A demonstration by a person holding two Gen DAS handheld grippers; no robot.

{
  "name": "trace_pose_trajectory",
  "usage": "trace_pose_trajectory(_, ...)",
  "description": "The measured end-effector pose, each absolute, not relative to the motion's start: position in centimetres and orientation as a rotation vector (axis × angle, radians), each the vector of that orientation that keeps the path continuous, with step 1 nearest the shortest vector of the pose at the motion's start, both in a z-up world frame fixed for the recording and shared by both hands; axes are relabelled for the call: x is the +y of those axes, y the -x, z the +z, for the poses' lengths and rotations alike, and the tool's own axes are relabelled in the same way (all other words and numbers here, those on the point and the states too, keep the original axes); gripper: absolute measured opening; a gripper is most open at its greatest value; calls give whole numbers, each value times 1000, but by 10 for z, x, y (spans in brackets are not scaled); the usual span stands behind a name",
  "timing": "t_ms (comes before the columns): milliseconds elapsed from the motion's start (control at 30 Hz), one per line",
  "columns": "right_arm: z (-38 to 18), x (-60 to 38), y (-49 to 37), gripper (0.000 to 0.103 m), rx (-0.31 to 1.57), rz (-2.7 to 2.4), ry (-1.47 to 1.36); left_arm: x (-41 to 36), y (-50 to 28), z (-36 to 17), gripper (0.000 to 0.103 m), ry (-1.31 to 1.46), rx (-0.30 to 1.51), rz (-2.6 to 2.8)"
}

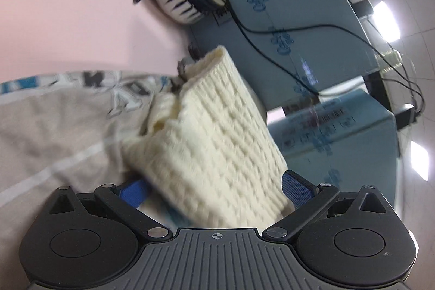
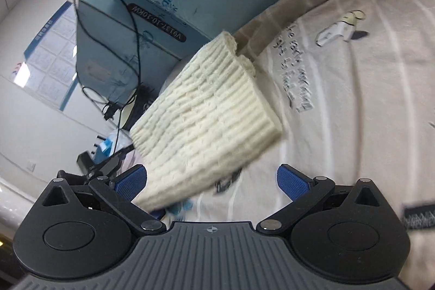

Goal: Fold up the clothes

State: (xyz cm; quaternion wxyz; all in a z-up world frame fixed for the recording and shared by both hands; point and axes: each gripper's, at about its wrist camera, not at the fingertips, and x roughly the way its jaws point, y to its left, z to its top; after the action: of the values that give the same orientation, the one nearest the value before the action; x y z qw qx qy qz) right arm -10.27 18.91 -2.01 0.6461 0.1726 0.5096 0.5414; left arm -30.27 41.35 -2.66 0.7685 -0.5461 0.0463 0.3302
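— Where's the knit?
— Cream knit piece [image 1: 206,132] lies between both grippers' spread fingers, nothing pinched, over the grey printed sheet [image 2: 353,99].
— Handling?
— Soft, light, floppy; I'd pinch its twelve-o'clock corners.

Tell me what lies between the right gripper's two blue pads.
In the right wrist view, the near end of the cream ribbed knit garment lies between the open jaws, toward the left pad, over grey striped printed fabric.
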Motion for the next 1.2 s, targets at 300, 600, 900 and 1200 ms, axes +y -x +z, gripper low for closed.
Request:
trace_pose_trajectory(300,-25,236,96,94,1067,1119,-417,415,296,-39,42,1006,84,819)
trace_pose_trajectory(600,10,204,132,21,804,1246,-328,374,300,-12,24,707,21,851)
trace_pose_trajectory(900,60,109,141,18,660,1452,-420,284,307,31,23,542,-127,751)
trace_pose_trajectory(1200,66,-62,107,18,528,1250,-445,194,225,42,23,470,5,368)
